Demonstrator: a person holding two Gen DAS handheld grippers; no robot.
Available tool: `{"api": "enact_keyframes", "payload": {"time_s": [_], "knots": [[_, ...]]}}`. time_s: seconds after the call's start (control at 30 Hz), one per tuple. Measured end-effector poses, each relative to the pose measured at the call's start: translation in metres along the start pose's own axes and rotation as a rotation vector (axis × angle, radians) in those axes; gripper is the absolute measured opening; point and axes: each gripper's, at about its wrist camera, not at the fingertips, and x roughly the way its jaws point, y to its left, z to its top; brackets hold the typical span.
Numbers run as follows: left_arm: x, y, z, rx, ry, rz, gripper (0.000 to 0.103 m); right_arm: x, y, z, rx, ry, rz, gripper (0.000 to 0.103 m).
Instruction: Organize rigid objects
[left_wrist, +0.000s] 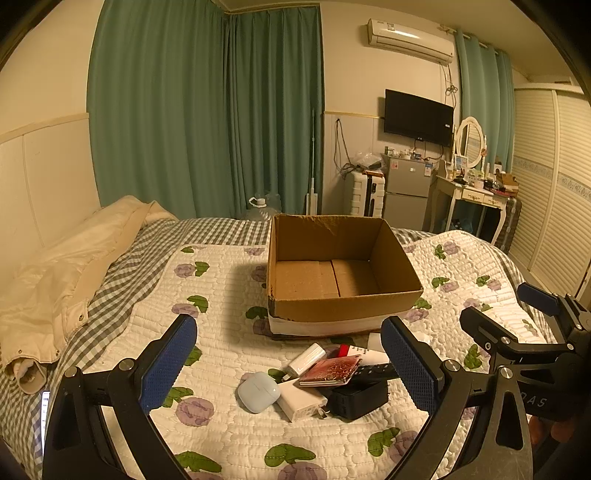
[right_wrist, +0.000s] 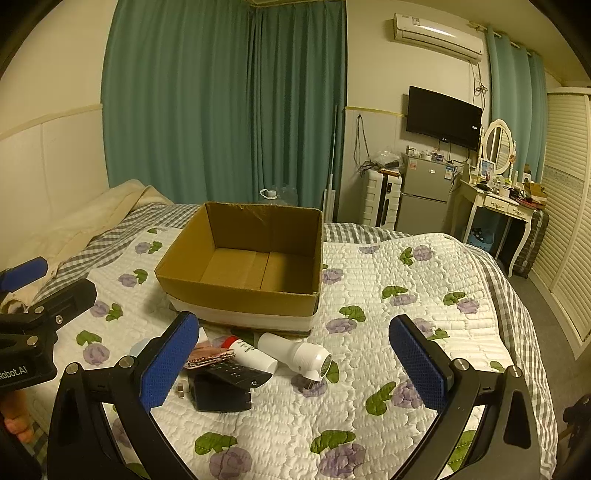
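An open, empty cardboard box (left_wrist: 334, 308) (right_wrist: 236, 295) sits on the floral quilt. In front of it lies a pile: a light blue earbud case (left_wrist: 258, 391), a white charger (left_wrist: 299, 400), a white power bank (left_wrist: 306, 359), a red patterned wallet (left_wrist: 330, 371) (right_wrist: 210, 358), a black remote (right_wrist: 236, 374), a black box (left_wrist: 356, 400) (right_wrist: 221, 397), a white tube with a red cap (right_wrist: 251, 354) and a white fabric shaver (right_wrist: 295, 356). My left gripper (left_wrist: 288, 362) is open and empty over the pile. My right gripper (right_wrist: 293, 363) is open and empty, hovering near the shaver.
A cream jacket (left_wrist: 62, 273) lies on the checked sheet at the left. A phone (left_wrist: 44, 413) lies at the bed's left edge. Beyond the bed stand a fridge (left_wrist: 406, 192), a dressing table (left_wrist: 476, 192) and a wardrobe (left_wrist: 550, 192).
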Motion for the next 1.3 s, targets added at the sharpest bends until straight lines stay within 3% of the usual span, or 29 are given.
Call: {"api": "enact_keyframes", "payload": {"time_s": [1.3], "knots": [[0.0003,0.0021,-0.0026,0.008,-0.012,0.002,0.102,0.0022,0.0029,-0.0038,-0.011,0.008,0.009,0.103]]}}
